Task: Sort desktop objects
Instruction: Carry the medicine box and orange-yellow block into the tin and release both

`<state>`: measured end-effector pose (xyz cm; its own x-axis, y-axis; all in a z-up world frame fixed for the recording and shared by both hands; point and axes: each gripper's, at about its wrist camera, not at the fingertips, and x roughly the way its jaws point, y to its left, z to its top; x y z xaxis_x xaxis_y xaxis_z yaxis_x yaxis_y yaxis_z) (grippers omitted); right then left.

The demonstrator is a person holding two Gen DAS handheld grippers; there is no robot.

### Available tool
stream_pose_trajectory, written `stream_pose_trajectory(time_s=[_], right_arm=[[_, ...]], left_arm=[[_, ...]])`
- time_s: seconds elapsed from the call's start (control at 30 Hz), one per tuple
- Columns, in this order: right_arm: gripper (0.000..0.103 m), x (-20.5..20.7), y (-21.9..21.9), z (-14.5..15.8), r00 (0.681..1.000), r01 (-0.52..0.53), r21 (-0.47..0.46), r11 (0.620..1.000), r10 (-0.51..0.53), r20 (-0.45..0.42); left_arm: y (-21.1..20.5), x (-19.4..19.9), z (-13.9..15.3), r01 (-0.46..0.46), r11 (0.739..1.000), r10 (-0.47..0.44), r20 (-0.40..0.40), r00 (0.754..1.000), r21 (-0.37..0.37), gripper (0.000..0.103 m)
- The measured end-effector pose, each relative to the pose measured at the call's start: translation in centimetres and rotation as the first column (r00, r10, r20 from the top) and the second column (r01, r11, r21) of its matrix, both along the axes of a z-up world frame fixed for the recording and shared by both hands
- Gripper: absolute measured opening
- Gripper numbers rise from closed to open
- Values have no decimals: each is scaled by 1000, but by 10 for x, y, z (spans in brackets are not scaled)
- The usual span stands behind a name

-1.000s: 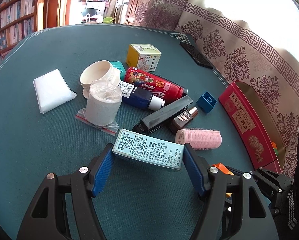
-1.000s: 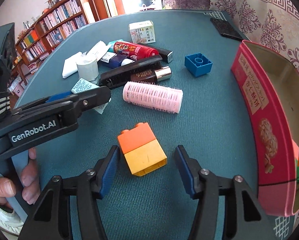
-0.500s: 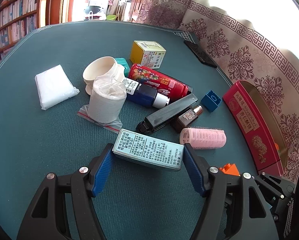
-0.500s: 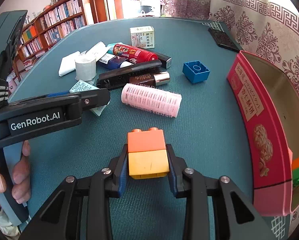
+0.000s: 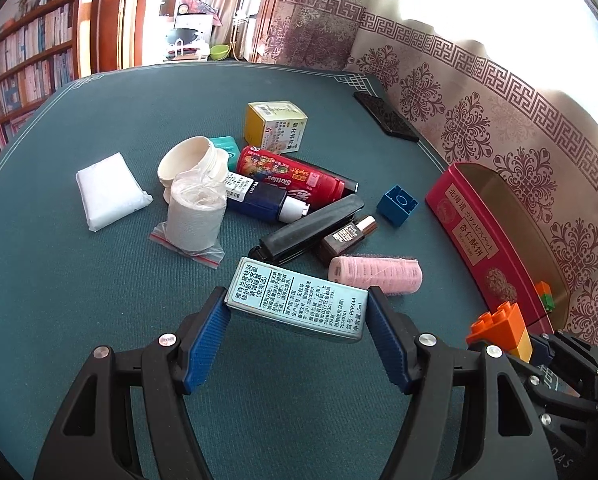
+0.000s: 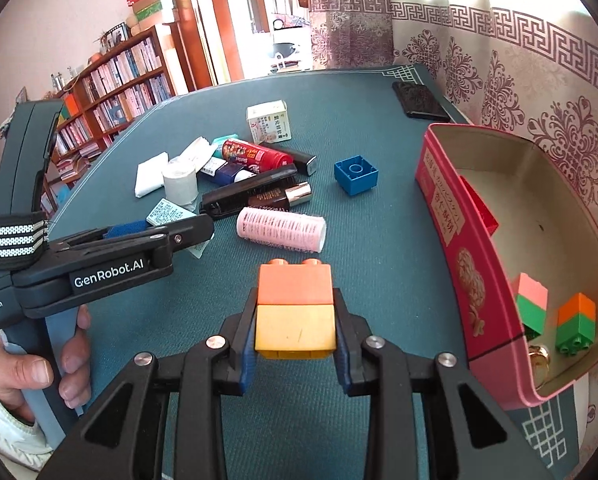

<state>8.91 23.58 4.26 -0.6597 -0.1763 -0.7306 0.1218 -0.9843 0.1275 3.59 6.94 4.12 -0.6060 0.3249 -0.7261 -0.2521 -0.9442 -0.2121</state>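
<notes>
My left gripper [image 5: 297, 316] is shut on a pale blue labelled box [image 5: 297, 304], held above the green table. My right gripper [image 6: 295, 332] is shut on an orange-and-yellow brick stack [image 6: 295, 312], lifted off the table; the stack also shows at the lower right of the left wrist view [image 5: 505, 330]. A red tin [image 6: 447, 216] stands open at the right with several coloured bricks [image 6: 575, 320] inside. A blue brick [image 6: 356, 174] and a pink hair roller [image 6: 281, 229] lie on the table ahead.
A pile lies mid-table: black brush [image 5: 311, 228], brown bottle [image 5: 345, 238], red Skittles tube [image 5: 291, 176], blue bottle [image 5: 265, 200], bagged white roll [image 5: 195, 216], white cup [image 5: 191, 160], yellow box [image 5: 275, 126], white packet [image 5: 109, 190]. A black phone [image 5: 385, 116] lies far right.
My right gripper closed on the orange-and-yellow stack and lifted it off the table. My left gripper kept its hold on the blue box and rose slightly.
</notes>
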Motion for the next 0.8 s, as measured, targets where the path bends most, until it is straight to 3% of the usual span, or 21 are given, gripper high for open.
stream_pose_trajectory(time_s=[0.37,0.8], right_arm=[[34,16,74,37,980,170,-82,982,-177,-95],[34,24,161,43,924,352,-137,926,-368,-109]], left_arm=[[53,13,25,121,992,-123,-57,991,-27,71],[121,19,46,243,968,-249,-99,963,-69,71]])
